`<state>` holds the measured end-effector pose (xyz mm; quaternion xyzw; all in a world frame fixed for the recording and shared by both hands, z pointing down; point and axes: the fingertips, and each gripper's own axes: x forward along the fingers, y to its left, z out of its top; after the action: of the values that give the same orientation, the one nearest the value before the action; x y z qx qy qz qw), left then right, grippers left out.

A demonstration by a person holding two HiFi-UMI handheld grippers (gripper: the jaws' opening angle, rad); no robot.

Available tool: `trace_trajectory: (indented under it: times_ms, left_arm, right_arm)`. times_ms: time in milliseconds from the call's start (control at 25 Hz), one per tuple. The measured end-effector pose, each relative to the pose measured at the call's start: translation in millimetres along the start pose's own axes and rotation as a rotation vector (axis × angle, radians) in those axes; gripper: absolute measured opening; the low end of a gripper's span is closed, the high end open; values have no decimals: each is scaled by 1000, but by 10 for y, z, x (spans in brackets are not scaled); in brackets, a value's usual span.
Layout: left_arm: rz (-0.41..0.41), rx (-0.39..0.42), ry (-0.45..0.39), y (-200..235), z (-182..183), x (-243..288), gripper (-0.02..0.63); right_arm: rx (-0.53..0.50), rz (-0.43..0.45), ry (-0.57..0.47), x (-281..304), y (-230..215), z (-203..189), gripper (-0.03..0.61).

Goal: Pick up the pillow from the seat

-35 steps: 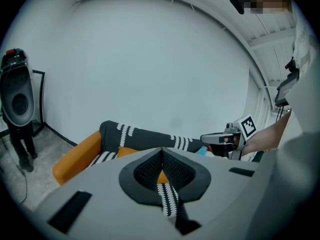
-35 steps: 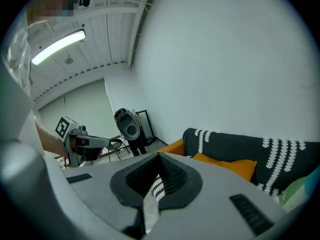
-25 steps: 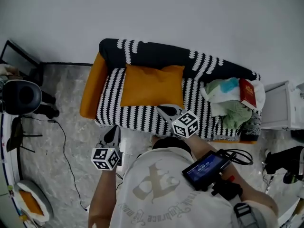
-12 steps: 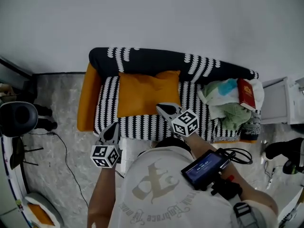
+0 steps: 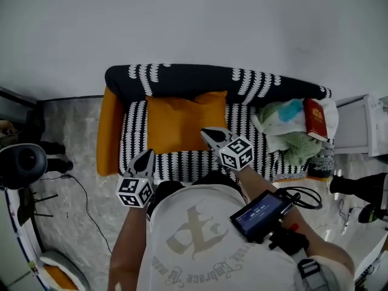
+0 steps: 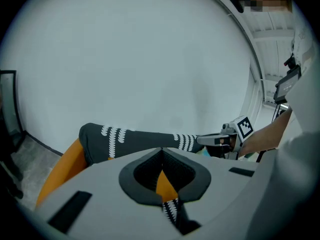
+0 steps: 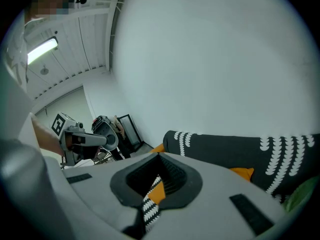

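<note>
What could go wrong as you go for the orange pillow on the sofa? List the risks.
1. The left gripper and right gripper both have their jaws together. Unless opened, they would likely just shove the orange pillow against the backrest.
2. The pillow lies on a black-and-white sofa cover, so a low grab may pinch that too.
3. The clothes pile with a red book sits just right of the pillow, and a wide right swing could topple it.

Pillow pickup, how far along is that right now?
Nothing done yet: the pillow lies on the seat, untouched. In hand: the left gripper and right gripper hover at the seat's front, both shut and empty. Left: open the jaws, grasp the pillow, lift it.
</note>
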<state>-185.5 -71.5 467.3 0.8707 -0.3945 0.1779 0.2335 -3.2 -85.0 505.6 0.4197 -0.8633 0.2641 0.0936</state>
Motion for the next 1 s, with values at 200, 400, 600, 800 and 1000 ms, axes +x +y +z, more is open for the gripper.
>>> trace_trajectory:
  times_ms: [200,400,600,800,1000]
  left_arm:
    - [-33,-15,54,34,-79,194,9]
    - [-75,-16,86,179,-127,389,9]
    - [-133,-25,124,286,-197,525,9]
    - [-162,-28,170,483,-384,637,9]
    - [-179,-30,214,636,-551,748,9]
  right_arm:
    - [36,-31,47,35,-130,-146,12]
    - [51,-77,78,149,-262,-212,12]
    - [109,-164,93,184,-419,-307,12]
    - [172,-216,105,284,-509,-514,12]
    - [210,-265,114,333,-656,-664,12]
